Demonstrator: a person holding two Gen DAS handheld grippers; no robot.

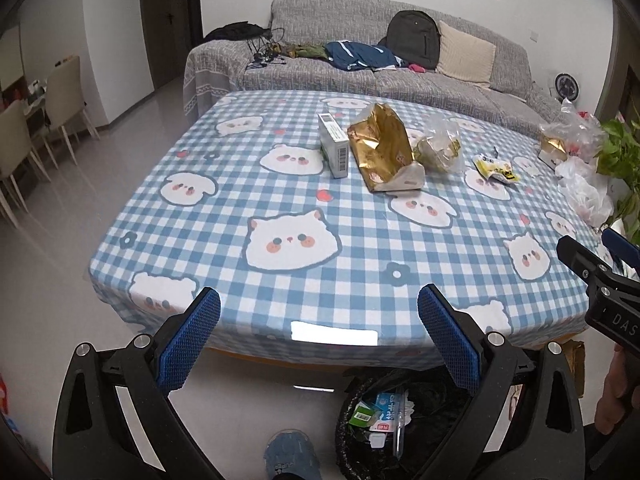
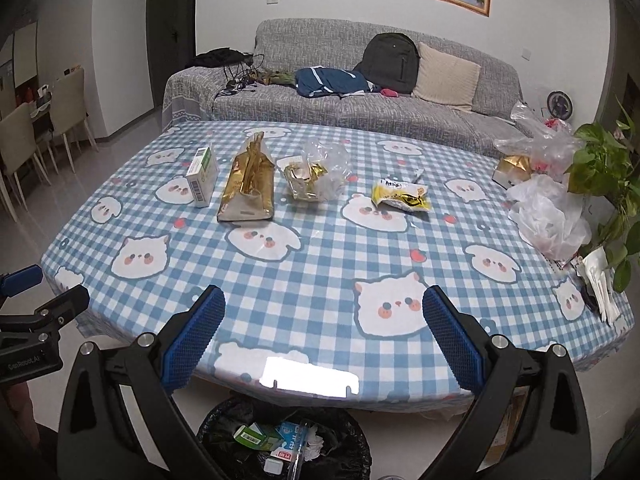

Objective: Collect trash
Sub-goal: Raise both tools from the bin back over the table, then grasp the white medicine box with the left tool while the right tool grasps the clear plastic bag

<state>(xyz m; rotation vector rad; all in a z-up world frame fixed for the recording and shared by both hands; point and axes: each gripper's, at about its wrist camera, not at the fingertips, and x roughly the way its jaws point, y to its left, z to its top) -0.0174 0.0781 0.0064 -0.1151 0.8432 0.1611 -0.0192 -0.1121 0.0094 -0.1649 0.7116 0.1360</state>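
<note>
On the blue checked tablecloth [image 2: 320,264] lie a white-green carton [image 2: 203,178], a gold foil bag [image 2: 250,188], a clear bag with gold wrappers [image 2: 318,174] and a yellow wrapper [image 2: 400,196]. The same items show in the left wrist view: carton [image 1: 334,144], gold bag [image 1: 382,148], clear bag [image 1: 438,146], yellow wrapper [image 1: 496,168]. My left gripper [image 1: 318,320] and right gripper [image 2: 322,312] are both open and empty, held at the table's near edge above a black-lined trash bin [image 2: 280,440] that holds packaging; the bin shows in the left view too [image 1: 384,416].
White and clear plastic bags [image 2: 548,216] and a potted plant [image 2: 604,184] crowd the table's right side, with white plastic utensils [image 2: 600,284] near the edge. A grey sofa [image 2: 360,92] stands behind the table. Dining chairs [image 2: 36,136] stand far left.
</note>
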